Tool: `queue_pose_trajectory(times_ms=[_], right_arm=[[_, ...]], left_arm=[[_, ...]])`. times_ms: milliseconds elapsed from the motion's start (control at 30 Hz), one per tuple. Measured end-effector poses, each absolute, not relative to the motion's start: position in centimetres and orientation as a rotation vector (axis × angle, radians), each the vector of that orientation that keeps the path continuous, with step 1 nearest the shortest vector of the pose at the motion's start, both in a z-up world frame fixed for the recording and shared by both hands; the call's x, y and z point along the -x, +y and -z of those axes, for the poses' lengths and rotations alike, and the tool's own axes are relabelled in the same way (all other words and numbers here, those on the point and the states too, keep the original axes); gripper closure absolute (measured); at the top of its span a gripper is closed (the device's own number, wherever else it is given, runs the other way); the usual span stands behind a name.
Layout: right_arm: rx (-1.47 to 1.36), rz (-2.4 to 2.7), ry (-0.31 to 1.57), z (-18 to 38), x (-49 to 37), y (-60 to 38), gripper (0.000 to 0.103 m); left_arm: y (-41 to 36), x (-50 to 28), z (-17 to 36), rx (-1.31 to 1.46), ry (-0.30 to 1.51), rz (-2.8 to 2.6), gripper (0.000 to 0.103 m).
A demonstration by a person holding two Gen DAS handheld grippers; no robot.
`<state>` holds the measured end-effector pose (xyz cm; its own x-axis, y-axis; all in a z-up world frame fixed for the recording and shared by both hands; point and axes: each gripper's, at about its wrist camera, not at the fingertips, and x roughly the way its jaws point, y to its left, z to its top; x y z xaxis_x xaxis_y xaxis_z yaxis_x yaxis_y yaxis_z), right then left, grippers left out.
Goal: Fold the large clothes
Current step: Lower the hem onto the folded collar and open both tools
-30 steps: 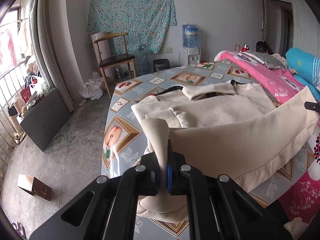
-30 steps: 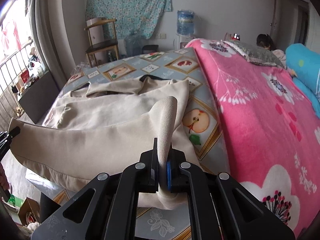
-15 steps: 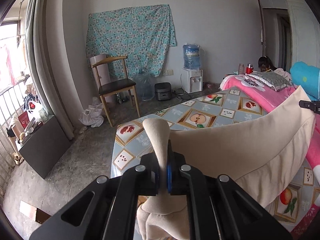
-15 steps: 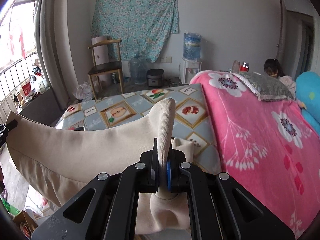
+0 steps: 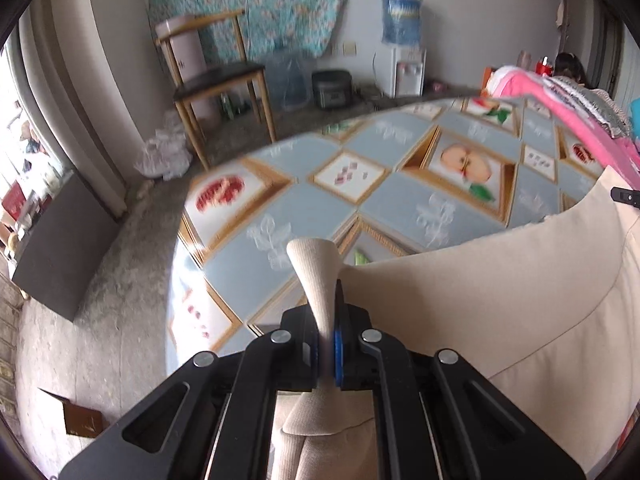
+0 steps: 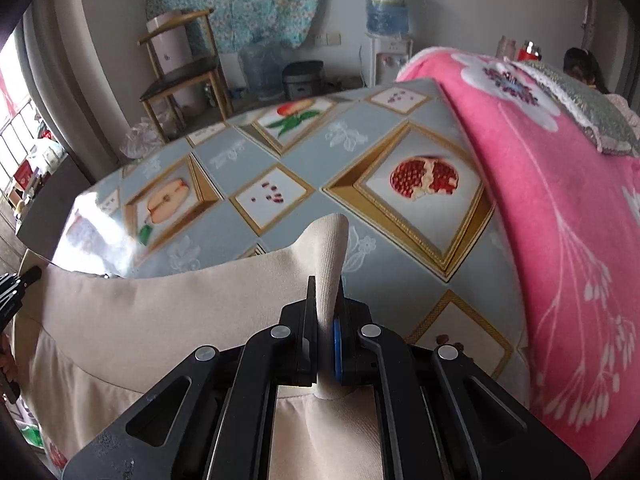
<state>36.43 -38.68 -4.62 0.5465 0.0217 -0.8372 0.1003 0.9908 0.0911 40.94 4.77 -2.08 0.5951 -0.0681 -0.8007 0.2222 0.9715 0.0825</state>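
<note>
A large beige garment [image 5: 500, 280] is stretched between my two grippers above a bed with a fruit-print cover [image 5: 400, 208]. My left gripper [image 5: 327, 344] is shut on the ribbed hem corner, which sticks up between the fingers. My right gripper [image 6: 326, 340] is shut on the other hem corner of the garment [image 6: 160, 312]. The hem edge spans from one gripper to the other. The right gripper's tip shows at the right edge of the left wrist view [image 5: 626, 194]. The rest of the garment hangs below, hidden by the gripper bodies.
A pink floral blanket [image 6: 560, 200] covers the bed's right side, with a grey pillow [image 6: 588, 108] on it. Beyond the bed stand a wooden chair [image 5: 220, 80], a water dispenser [image 5: 402, 40] and a rice cooker [image 5: 332, 88]. A person [image 6: 584, 72] sits far right.
Both grippers have carried the hem forward over the bed and tilted down. The body of the garment lying on the bed one second ago is no longer in view.
</note>
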Motion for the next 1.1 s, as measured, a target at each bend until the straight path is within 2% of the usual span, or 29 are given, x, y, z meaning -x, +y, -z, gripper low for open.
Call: queue_pose_trajectory(times_ms=[100,133,200,267,433,567,767,967,1100], right_arm=[[-0.136,0.048,1.015,5.6,-36.6,-38.9,0.096],[-0.139,0.048,1.023,5.7,-36.8,-39.1,0.094],[-0.141,0.069,1.038,5.5,-37.2,-39.8,0.078],[-0.139,0.112,1.027,4.6,-36.9,-40.7,0.067],[-0.178,0.143,0.950,0.1,-32.8,-42.7,0.063],[-0.169,0.097,0.895,-2.8,-26.6,-41.6,0.055],[-0.151,-0.015,0.950,-0.9,-19.7,-37.4,0.054],[-0.230,-0.004,1.055,4.3,-18.7,-37.6,0.054],[-0.234,0.019,1.052,4.1,-18.6,-37.1,0.054]], left_arm=[[5.3,-41.2,3.5,-0.152,0.960,0.173,0.096],[5.5,-41.3,3.8,-0.144,0.973,0.172,0.093],[5.7,-41.5,3.8,-0.122,0.986,0.172,0.088],[6.5,-41.4,3.3,-0.076,0.989,0.174,0.078],[9.3,-38.9,-0.8,-0.005,0.902,0.142,0.077],[10.3,-34.0,-3.2,0.038,0.865,0.215,0.069],[9.3,-27.6,-0.2,0.090,0.971,0.306,0.068],[8.8,-25.0,4.5,0.055,1.038,0.241,0.068],[9.2,-24.7,4.4,0.073,1.023,0.236,0.068]])
